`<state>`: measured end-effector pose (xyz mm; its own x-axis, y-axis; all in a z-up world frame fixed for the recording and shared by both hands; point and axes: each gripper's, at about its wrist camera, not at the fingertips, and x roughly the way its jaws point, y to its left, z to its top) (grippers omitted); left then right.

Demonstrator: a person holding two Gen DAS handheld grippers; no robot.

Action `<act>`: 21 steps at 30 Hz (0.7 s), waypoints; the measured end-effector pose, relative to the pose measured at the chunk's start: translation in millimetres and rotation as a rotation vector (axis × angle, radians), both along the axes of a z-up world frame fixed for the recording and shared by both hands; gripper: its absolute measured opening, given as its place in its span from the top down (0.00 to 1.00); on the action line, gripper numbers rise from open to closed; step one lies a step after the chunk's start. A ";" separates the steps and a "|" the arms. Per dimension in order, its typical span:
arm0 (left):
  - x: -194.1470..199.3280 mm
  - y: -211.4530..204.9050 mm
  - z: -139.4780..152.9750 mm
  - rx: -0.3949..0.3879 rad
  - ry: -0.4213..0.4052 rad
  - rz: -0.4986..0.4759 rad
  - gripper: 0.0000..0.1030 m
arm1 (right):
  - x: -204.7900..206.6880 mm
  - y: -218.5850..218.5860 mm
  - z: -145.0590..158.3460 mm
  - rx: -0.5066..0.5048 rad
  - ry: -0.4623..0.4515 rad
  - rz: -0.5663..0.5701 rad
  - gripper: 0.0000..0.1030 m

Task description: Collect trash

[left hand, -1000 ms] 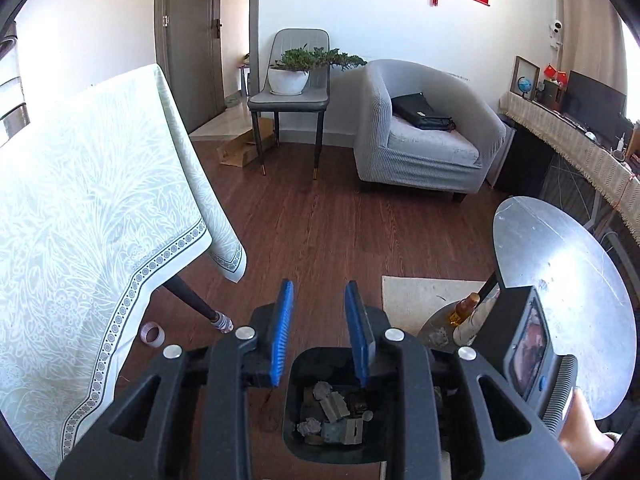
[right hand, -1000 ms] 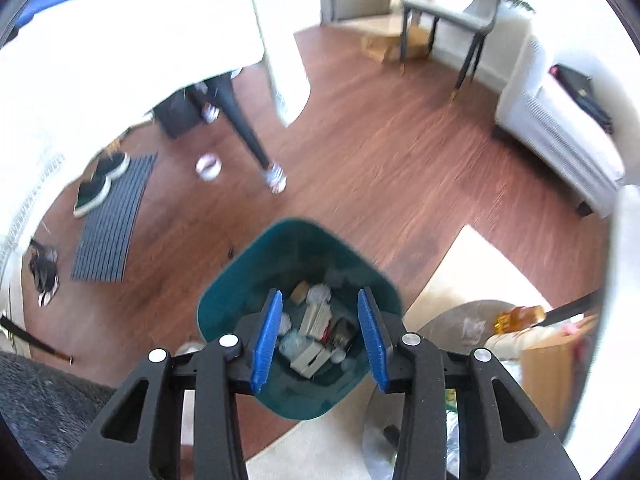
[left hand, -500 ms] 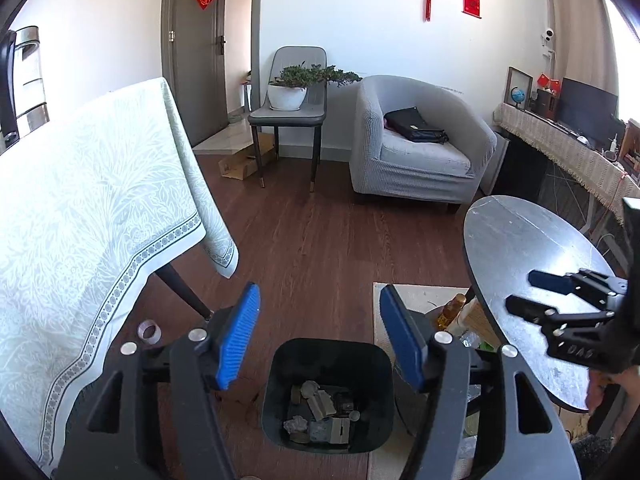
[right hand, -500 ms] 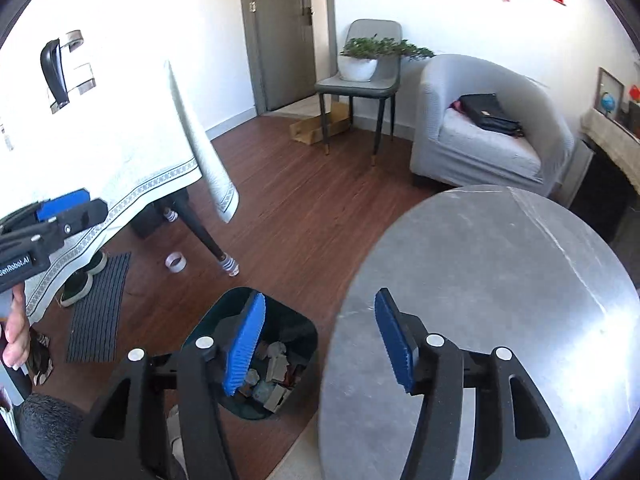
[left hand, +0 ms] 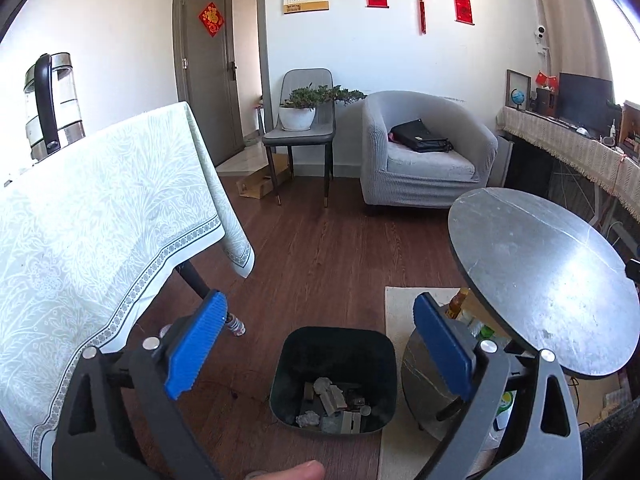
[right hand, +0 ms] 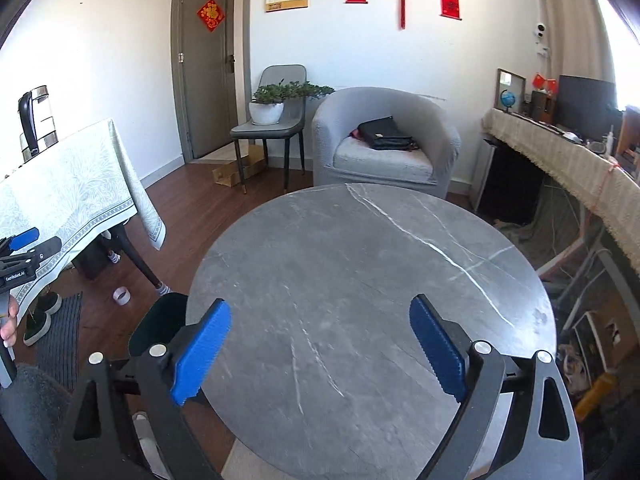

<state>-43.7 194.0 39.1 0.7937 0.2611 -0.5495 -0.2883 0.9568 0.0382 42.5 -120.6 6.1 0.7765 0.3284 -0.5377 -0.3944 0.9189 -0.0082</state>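
1. Left gripper (left hand: 316,344): jaws have just been opening, now spread wide, nothing between them. It hangs above the floor, pointing down and forward.
2. Right gripper (right hand: 320,348): jaws also just opening, now wide apart and empty. It sits over the round grey table (right hand: 360,272), whose top shows no trash in this view.
3. Trash bin (left hand: 334,376): dark, square with rounded corners, on the wood floor just beside the table's base. In the left wrist view it lies straight ahead of and below the left gripper, framed between the blue pads (left hand: 196,344).
4. From the right wrist view only a sliver of the trash bin (right hand: 160,320) shows, past the table's left edge, low and to the left of that gripper. My read: the left hand is the nearer one.
5. Bin contents: crumpled paper wads (left hand: 322,384) and small grey box-like scraps heaped at the bottom; well under half full, walls bare above.
6. Loose items still visible: a tape roll (right hand: 121,295) on the floor near the cloth-covered table (left hand: 100,220)'s leg; bottles (left hand: 456,308) stashed under the round table. Whether either counts as trash I cannot tell.
7. Judgement: with both grippers empty, collection looks near done or between pickups.
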 end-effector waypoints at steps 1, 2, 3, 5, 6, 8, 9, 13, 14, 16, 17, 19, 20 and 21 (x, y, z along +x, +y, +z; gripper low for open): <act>-4.4 -1.8 -3.2 -0.004 0.004 -0.004 0.06 | -7.4 -10.1 -1.0 0.003 -0.016 -0.018 0.07; -8.2 -3.7 -6.3 -0.010 0.003 -0.011 0.06 | -16.1 -19.3 -2.4 0.006 -0.031 -0.032 0.05; -11.4 -6.4 -8.5 -0.013 -0.002 -0.017 0.06 | -22.6 -27.8 -4.6 0.010 -0.043 -0.048 0.05; -21.2 -11.5 -10.5 -0.017 -0.027 -0.044 0.06 | -32.8 -39.1 -8.6 0.018 -0.055 -0.069 0.04; -24.9 -14.3 -12.3 -0.003 -0.037 -0.044 0.06 | -37.0 -44.7 -10.1 0.026 -0.059 -0.073 0.04; -26.2 -17.2 -11.4 -0.003 -0.039 -0.041 0.06 | -41.6 -49.9 -12.3 0.033 -0.053 -0.078 0.04; -26.1 -17.5 -8.8 -0.014 -0.043 -0.045 0.05 | -43.3 -52.9 -14.1 0.039 -0.047 -0.079 0.04; -28.8 -24.2 -15.5 -0.013 -0.009 -0.053 0.05 | -50.6 -57.2 -20.6 0.035 -0.041 -0.065 0.04; -29.7 -25.5 -18.6 -0.012 -0.002 -0.052 0.05 | -55.8 -59.0 -19.7 0.040 -0.050 -0.058 0.04; -32.1 -28.6 -17.8 -0.007 -0.007 -0.046 0.05 | -58.3 -59.0 -17.1 0.043 -0.065 -0.051 0.04; -33.0 -30.3 -17.7 0.002 -0.007 -0.041 0.05 | -59.0 -59.0 -18.2 0.042 -0.063 -0.043 0.04; -34.2 -35.6 -19.9 0.016 0.004 -0.046 0.05 | -58.7 -59.0 -21.1 0.041 -0.053 -0.030 0.03; -34.7 -37.7 -20.7 0.027 0.007 -0.046 0.05 | -60.3 -60.0 -21.7 0.044 -0.054 -0.028 0.03; -34.7 -39.8 -20.8 0.038 0.008 -0.044 0.05 | -60.8 -60.3 -21.8 0.050 -0.053 -0.024 0.03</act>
<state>-78.3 154.2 18.3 0.8004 0.2467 -0.5463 -0.2454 0.9664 0.0769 -18.3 -180.9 -15.8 0.8112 0.3352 -0.4791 -0.3728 0.9277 0.0178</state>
